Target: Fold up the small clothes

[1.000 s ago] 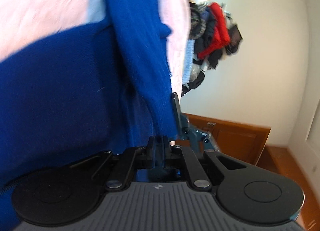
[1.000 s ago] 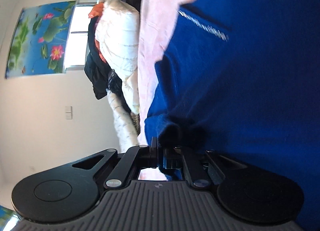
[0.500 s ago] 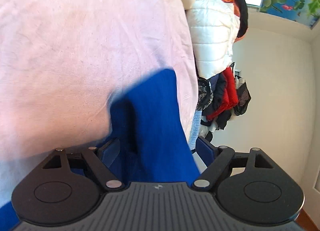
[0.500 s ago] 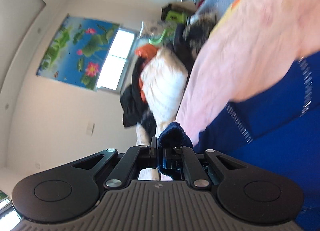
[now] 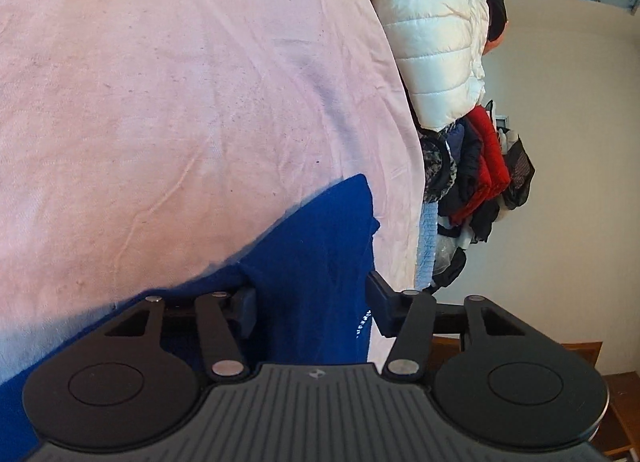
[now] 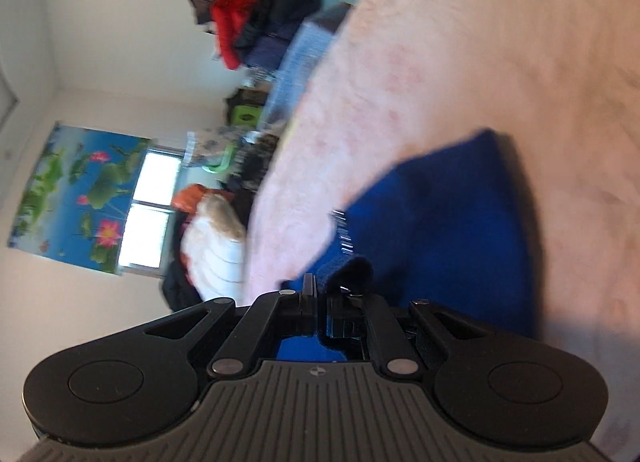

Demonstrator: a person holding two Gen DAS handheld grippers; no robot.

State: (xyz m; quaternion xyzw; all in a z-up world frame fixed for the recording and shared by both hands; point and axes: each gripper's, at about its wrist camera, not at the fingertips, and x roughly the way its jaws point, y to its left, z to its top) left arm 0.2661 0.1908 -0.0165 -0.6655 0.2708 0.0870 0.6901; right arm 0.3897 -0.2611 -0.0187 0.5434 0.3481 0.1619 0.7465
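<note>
Blue garment point(image 5: 316, 262) lying on pink sheet point(image 5: 180, 102), left gripper point(image 5: 312, 306) jaws apart, just been closing around its fold, right gripper point(image 6: 320, 298) clamping its edge

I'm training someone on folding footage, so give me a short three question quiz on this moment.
1. True or false: the right tongs are shut on the blue garment.
2. What lies between the left tongs: A the white puffer jacket, B the blue garment, C nothing?
3. What colour is the sheet under the garment?

Key: 1 true. 2 B; the pads stand apart from it, having just been closing. 3 pink.
</note>
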